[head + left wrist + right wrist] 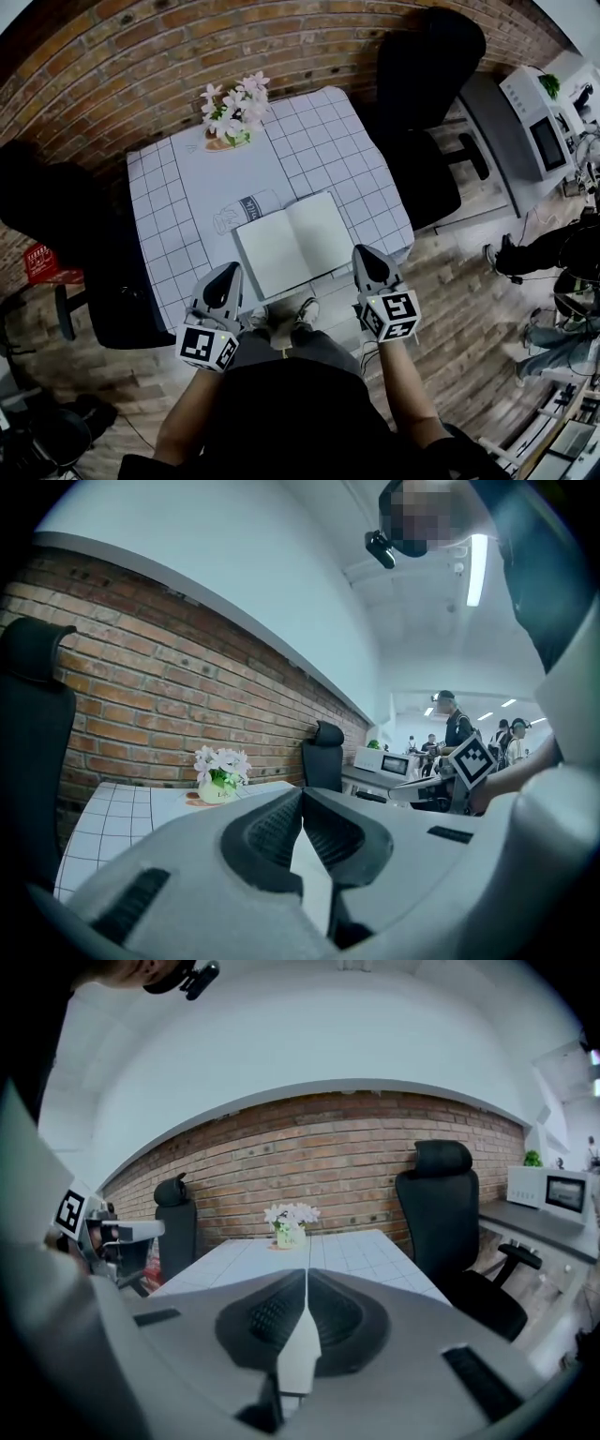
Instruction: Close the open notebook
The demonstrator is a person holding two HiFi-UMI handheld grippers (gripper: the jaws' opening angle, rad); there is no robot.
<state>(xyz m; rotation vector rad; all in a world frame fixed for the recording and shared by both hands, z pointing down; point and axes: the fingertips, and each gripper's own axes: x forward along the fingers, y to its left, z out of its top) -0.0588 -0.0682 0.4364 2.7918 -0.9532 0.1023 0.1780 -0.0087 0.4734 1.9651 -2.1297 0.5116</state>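
An open notebook (293, 243) with blank white pages lies flat near the front edge of the checked table (178, 197). My left gripper (225, 276) hovers at the table's front edge, just left of the notebook's near corner, jaws shut and empty. My right gripper (368, 257) is at the notebook's right near corner, also shut with nothing in it. In the left gripper view the left gripper (302, 794) has its tips touching; the right gripper (306, 1274) looks the same in its own view. Neither gripper view shows the notebook.
A small vase of pale flowers (231, 114) stands at the table's far edge. A bottle outline (246, 210) is printed on the cloth beside the notebook. Black office chairs (422, 112) flank the table. A brick wall (141, 56) lies behind. A microwave (539, 127) sits on a side counter.
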